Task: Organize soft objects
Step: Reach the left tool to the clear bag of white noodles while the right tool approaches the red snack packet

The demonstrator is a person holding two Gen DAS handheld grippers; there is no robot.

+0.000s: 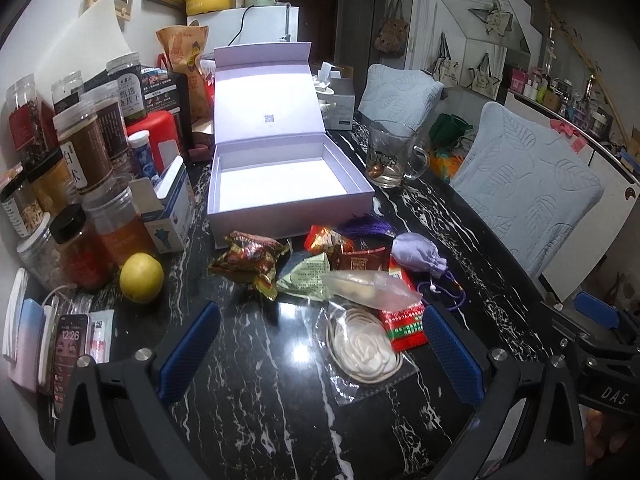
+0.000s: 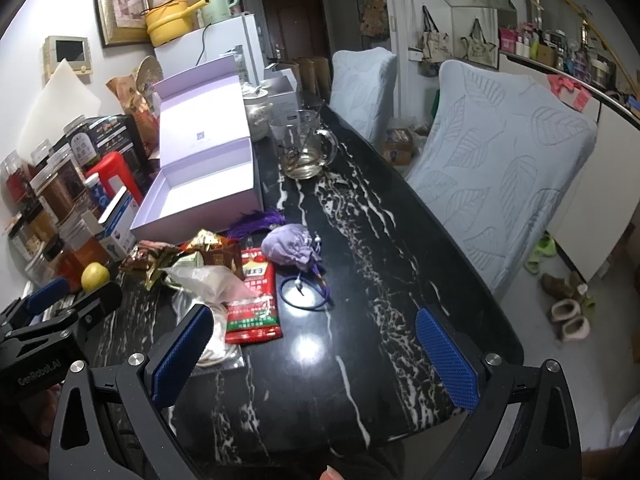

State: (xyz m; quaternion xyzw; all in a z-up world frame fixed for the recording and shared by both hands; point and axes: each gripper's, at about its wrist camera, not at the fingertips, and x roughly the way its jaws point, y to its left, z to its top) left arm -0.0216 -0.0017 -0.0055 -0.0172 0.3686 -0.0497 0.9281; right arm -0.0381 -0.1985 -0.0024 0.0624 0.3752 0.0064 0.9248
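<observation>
Black marble tabletop (image 1: 256, 364), streaked white, carries a heap of soft packets just in front of an open lavender gift box (image 1: 280, 184), its bottom bare. Purple drawstring pouch (image 1: 416, 256) sits at the heap's right edge, a red sachet (image 2: 252, 300) beside it, and a clear bag with a white fabric rose (image 1: 366, 346) nearest. Packets overlap, so lower ones are half hidden. Left gripper (image 1: 320, 352) spreads wide above the rose bag, gripping nothing. Right gripper (image 2: 316, 356) gapes equally wide over bare marble, empty.

Dim fisheye views, edges bent and dark, overhead glare on the table (image 1: 296, 344).
</observation>
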